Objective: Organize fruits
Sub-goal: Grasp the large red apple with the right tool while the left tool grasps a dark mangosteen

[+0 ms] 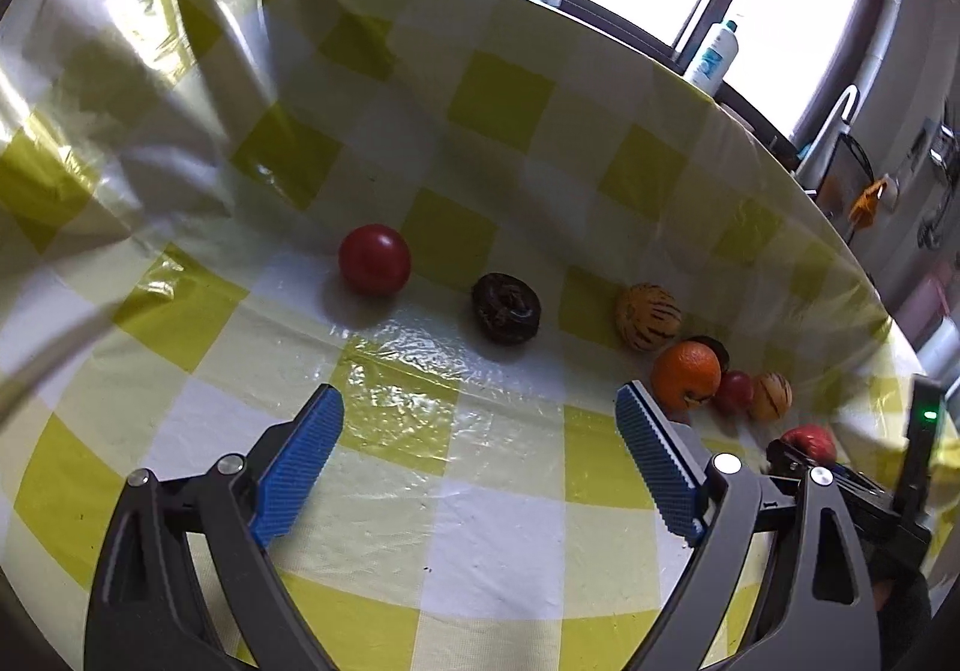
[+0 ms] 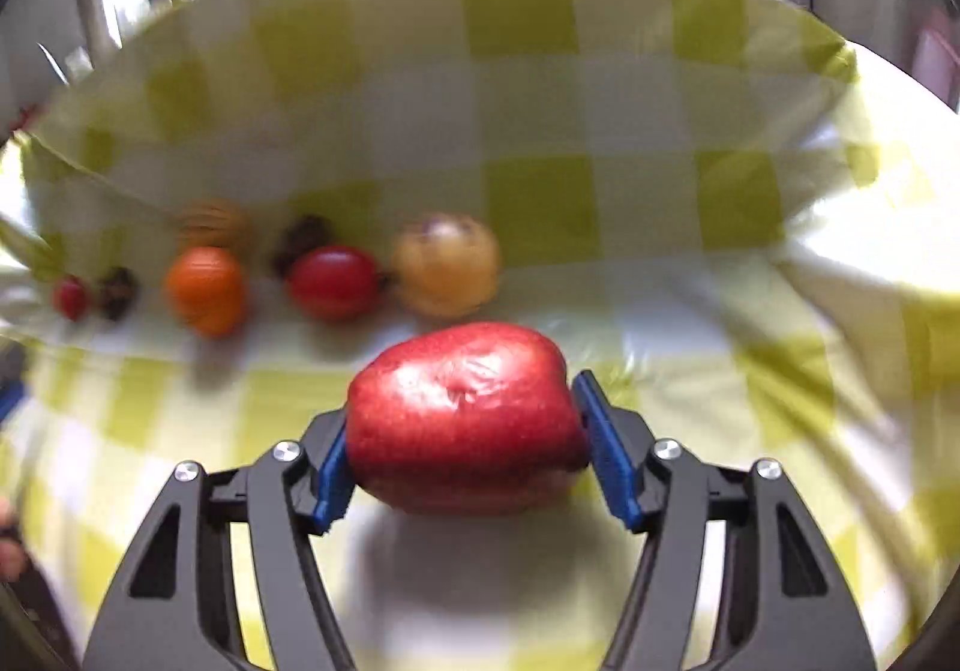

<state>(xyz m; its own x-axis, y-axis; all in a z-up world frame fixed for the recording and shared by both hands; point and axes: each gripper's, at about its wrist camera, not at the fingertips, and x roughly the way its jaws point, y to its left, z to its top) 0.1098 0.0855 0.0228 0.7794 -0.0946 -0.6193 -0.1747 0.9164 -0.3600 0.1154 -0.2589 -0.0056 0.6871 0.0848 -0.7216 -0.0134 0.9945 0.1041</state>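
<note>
While my right claw [image 2: 465,431] grips the red apple [image 2: 465,413] just above the desk [image 2: 750,431], near the fruit row [image 2: 336,281] it likely joins, my left claw [image 1: 480,467] hangs wide open and empty, ready for another.

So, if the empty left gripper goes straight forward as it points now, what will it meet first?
Probably the dark brown wrinkled fruit, which lies nearly centred ahead of the open left gripper. The round red fruit sits more left. Depth is unclear.
</note>
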